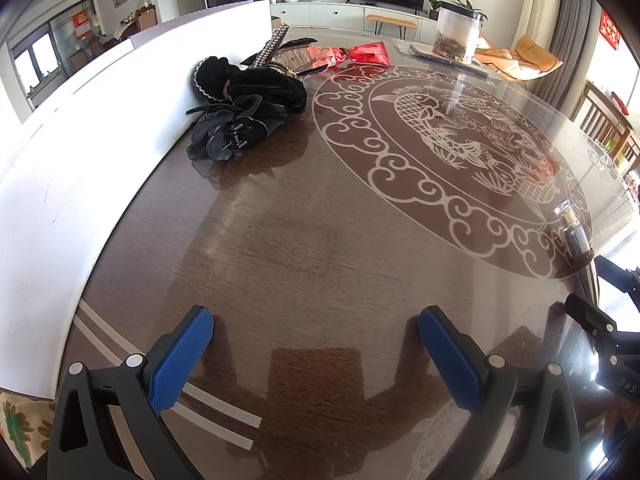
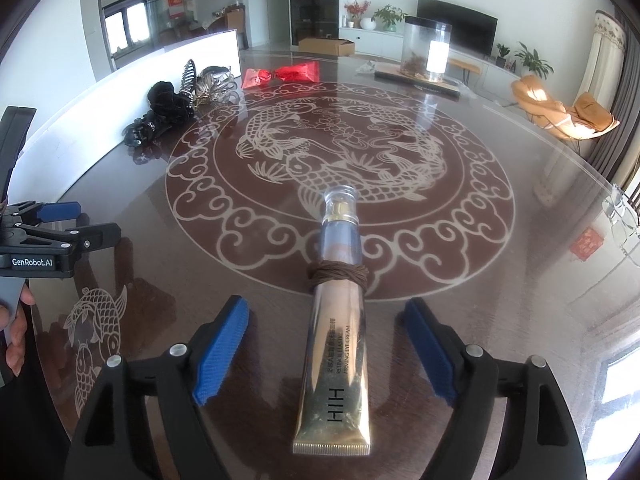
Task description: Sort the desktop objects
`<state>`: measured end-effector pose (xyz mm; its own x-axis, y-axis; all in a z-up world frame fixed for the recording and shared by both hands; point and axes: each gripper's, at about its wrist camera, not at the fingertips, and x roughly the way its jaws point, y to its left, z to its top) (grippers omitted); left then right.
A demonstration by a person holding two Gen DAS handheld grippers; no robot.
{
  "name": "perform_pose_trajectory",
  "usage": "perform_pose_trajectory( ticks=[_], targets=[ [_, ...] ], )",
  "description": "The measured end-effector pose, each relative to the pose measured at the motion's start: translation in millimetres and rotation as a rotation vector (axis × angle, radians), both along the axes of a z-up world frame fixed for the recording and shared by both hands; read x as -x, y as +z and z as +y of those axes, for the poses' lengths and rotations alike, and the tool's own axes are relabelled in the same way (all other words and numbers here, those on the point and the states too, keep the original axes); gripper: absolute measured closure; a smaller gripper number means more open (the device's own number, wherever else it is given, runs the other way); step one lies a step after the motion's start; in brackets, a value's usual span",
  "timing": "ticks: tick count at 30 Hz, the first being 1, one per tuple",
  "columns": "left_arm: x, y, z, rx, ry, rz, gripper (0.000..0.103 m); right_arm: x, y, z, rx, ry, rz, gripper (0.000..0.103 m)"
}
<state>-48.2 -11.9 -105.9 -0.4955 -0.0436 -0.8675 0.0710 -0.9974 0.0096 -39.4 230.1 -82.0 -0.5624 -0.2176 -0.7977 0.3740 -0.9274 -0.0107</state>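
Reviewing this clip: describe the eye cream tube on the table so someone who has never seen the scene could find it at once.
Start at the round glass-topped table with the pale carp medallion. At the medallion's near rim, between the open jaws of the right hand-held gripper, lies the eye cream tube, clear cap pointing away. It is the only gold tube, printed "HIH", with brown cord wound round its neck.

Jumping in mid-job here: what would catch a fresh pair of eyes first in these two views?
The gold eye cream tube, wrapped with a brown hair tie, lies flat between the fingers of the open right gripper, untouched. Under it, the dark table carries a big pale fish-and-cloud medallion. At the far left, by the white board, sits a heap of black hair accessories beside a red packet.
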Motion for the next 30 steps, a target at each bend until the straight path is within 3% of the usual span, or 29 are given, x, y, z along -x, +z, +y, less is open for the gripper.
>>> perform_pose_trajectory(
  ticks=[22, 30],
  targets=[
    [2, 1, 0, -0.003, 0.009, -0.026, 0.0, 0, -1, -4, -0.003, 0.023, -0.003, 0.017],
    [14, 30, -27, -0.064, 0.279, 0.158, 0.0, -1, -1, -5, 0.0, 0.04, -0.005, 0.017]
  ],
)
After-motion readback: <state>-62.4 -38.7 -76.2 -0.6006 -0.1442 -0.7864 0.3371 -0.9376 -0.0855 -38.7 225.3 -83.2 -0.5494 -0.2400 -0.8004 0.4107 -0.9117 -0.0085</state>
